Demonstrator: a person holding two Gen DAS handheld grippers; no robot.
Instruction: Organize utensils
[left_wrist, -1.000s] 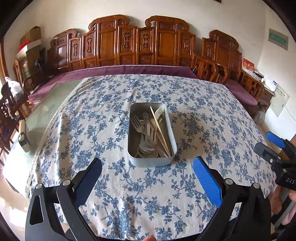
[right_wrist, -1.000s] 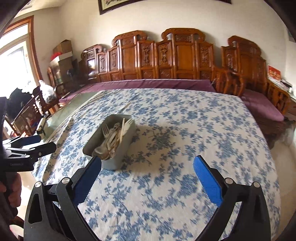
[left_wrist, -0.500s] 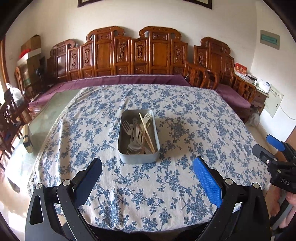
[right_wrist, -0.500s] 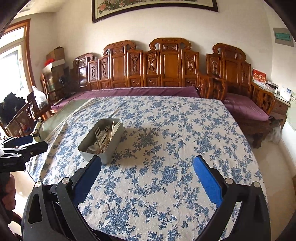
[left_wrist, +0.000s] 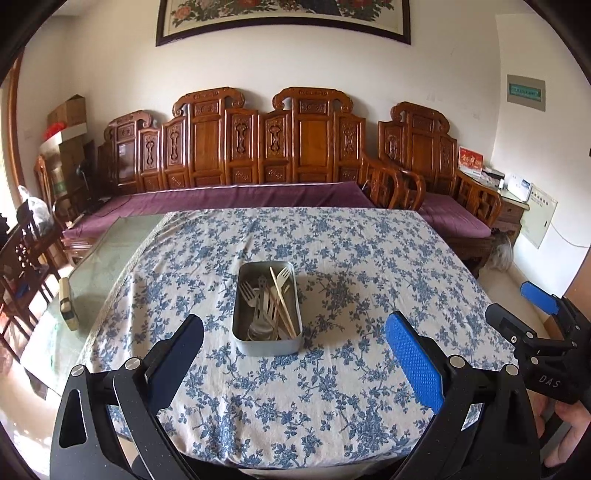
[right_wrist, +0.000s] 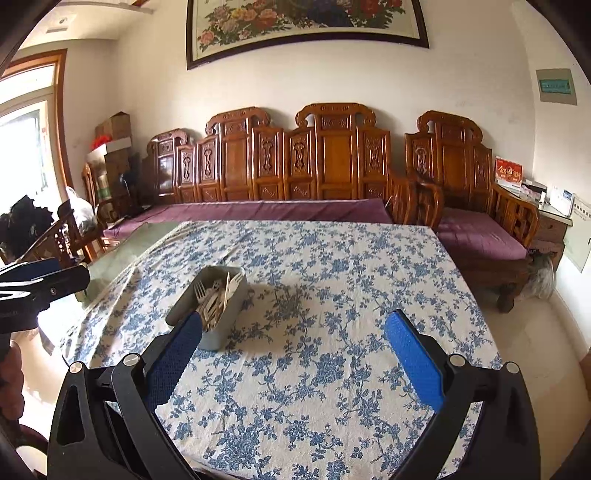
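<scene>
Metal tin (left_wrist: 267, 341) holds utensils (left_wrist: 271, 302), unobstructed on floral cloth (left_wrist: 351, 258); both tools released.

White tablecloth (left_wrist: 332, 258) with blue floral print; grey metal tin (left_wrist: 267, 345) holding silver forks (left_wrist: 248, 291) and pale tan chopsticks (left_wrist: 282, 304). Both grippers, left gripper (left_wrist: 294, 352) and right gripper (right_wrist: 293, 349), black with blue pads. Carved reddish-brown wooden bench (left_wrist: 258, 147), purple cushion (left_wrist: 221, 199), white wall (left_wrist: 461, 74).

One metal tin (left_wrist: 266, 341) sits on one floral tablecloth (left_wrist: 332, 258); its heaped forks, spoons and chopsticks overlap too much to count.
</scene>
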